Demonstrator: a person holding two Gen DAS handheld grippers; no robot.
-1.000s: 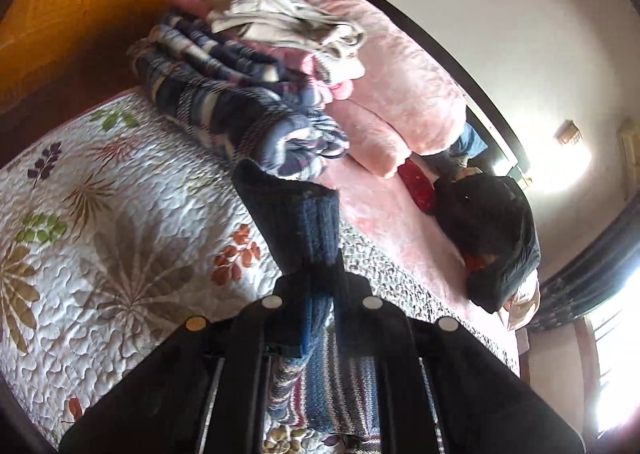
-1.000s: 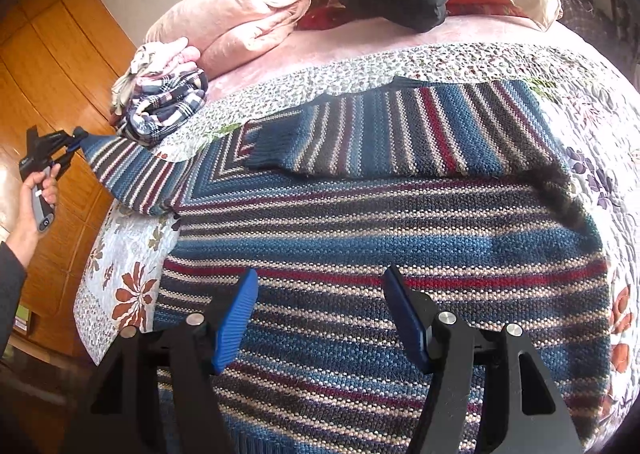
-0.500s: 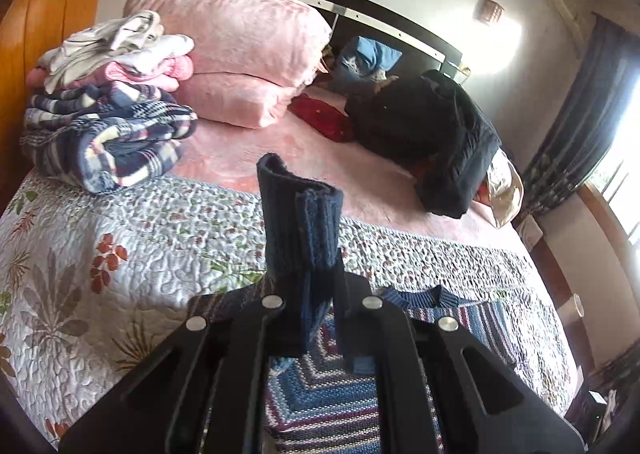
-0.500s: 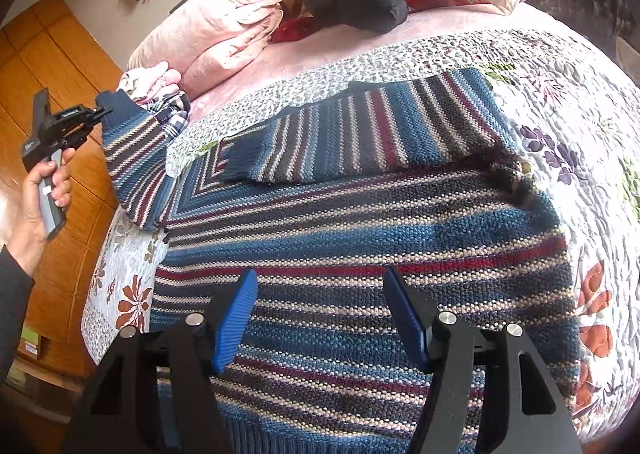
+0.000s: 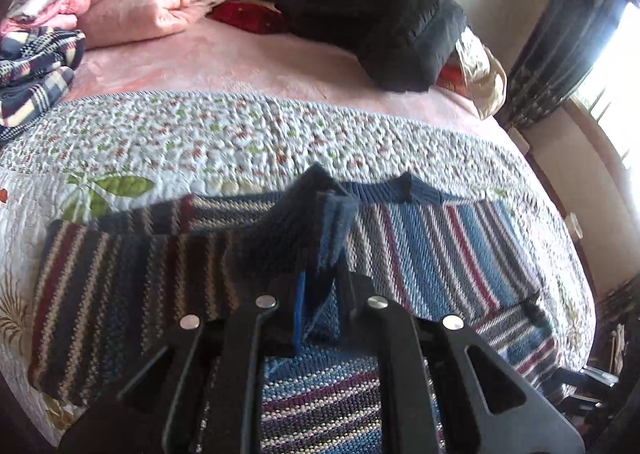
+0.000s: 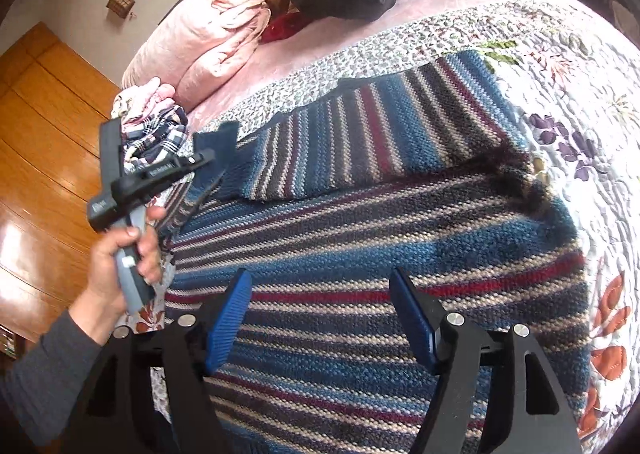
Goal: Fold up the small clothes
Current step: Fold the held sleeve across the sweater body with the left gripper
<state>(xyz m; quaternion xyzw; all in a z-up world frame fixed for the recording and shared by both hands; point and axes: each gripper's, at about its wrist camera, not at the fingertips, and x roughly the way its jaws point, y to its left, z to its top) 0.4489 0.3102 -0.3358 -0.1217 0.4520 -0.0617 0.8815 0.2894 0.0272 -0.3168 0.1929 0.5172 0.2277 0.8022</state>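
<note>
Honestly that striped sweater (image 6: 400, 254) looks floppy and thick: left gripper (image 5: 320, 286) pinches its cuff (image 5: 304, 213) at 12 o'clock, right gripper (image 6: 320, 318) fingers spread, holding nothing.

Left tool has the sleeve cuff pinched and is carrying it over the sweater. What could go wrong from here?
1. The left tool grips only the edge of the dark cuff; the knit might slip out before the sleeve is laid down.
2. The other sleeve is already folded across the striped sweater; dragging this one over could rumple it.
3. The right tool hovers open over the body, pinning nothing, so the sweater may shift on the quilt.
</note>
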